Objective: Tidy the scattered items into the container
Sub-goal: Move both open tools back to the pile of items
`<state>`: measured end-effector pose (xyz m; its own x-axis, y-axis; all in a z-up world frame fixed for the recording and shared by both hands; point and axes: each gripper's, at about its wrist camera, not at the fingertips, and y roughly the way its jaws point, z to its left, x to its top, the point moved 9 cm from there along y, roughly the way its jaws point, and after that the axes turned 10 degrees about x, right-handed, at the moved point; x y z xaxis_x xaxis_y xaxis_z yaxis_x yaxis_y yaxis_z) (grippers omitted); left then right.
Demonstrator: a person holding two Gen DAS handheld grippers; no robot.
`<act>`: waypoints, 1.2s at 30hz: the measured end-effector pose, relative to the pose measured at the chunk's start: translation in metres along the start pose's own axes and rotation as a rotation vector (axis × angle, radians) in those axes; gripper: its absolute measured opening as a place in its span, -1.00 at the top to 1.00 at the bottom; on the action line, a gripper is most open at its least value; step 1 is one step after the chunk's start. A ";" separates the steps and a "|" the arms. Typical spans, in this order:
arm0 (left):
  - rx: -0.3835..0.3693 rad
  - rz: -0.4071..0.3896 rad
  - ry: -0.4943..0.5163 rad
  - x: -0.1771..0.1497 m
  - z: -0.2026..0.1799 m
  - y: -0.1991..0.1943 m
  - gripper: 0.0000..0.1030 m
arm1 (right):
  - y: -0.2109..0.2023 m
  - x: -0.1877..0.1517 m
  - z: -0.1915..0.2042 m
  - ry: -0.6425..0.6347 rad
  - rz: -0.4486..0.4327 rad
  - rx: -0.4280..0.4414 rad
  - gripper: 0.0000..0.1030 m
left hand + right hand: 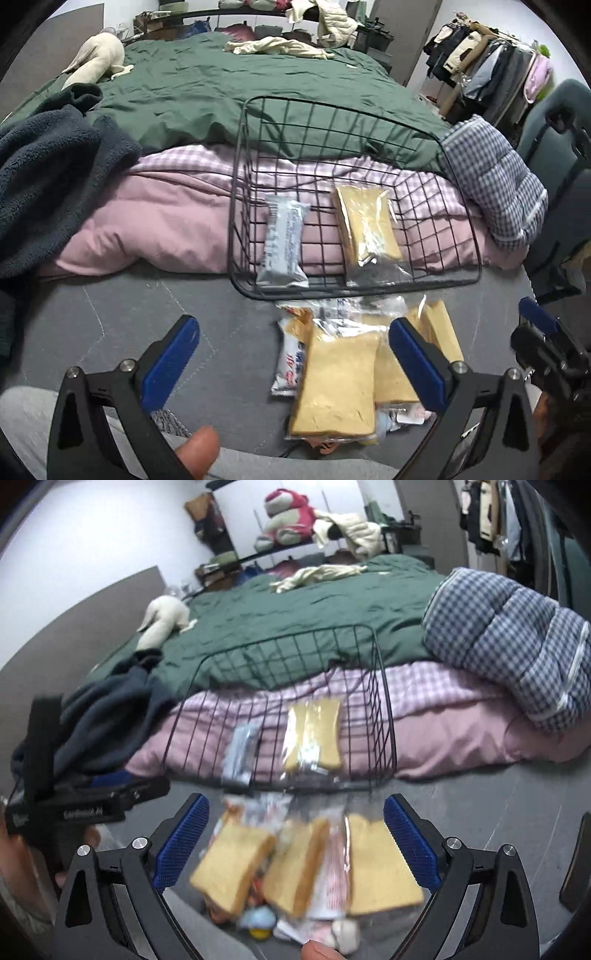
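Bagged bread slices lie in a loose pile on the grey floor, right under both tools and just short of the near rim of the wire basket. Going left to right in the left wrist view, the left tool hangs wide open and empty, with the pile under its right half: a white snack wrapper, then the biggest bread bag, its long axis running toward the basket. The right tool sits squarely over the pile, open just as wide, holding and touching nothing, so it looks the better placed to pick next. Three bread bags lie between its fingers, each lengthwise toward the basket, so closing sideways would pinch across a narrow width. Inside the basket already lie a silver packet and one bread bag.
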<state>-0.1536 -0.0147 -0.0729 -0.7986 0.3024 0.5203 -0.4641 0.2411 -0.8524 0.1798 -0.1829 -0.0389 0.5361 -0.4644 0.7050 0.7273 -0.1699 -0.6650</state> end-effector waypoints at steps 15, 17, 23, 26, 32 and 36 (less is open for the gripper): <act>0.007 0.071 0.035 -0.045 -0.017 0.015 -0.98 | -0.009 -0.042 -0.041 0.112 -0.014 -0.144 -0.90; 0.048 0.102 0.038 -0.055 -0.014 0.022 -0.98 | 0.001 -0.060 -0.054 0.073 0.107 -0.288 -0.90; 0.075 0.169 0.066 -0.080 -0.009 0.038 -0.99 | 0.012 -0.094 -0.072 0.096 0.207 -0.344 -0.90; 0.085 0.172 0.096 -0.082 -0.009 0.040 -0.98 | 0.014 -0.100 -0.077 0.100 0.218 -0.354 -0.90; 0.015 0.190 0.112 -0.083 -0.019 0.041 -0.98 | 0.016 -0.098 -0.069 0.096 0.214 -0.343 -0.90; 0.001 0.239 0.162 -0.080 -0.015 0.053 -0.98 | 0.015 -0.096 -0.066 0.101 0.211 -0.340 -0.90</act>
<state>-0.1082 -0.0119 -0.1589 -0.8136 0.4942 0.3062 -0.2706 0.1443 -0.9518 0.1109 -0.1985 -0.1329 0.6009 -0.5999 0.5283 0.4140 -0.3318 -0.8477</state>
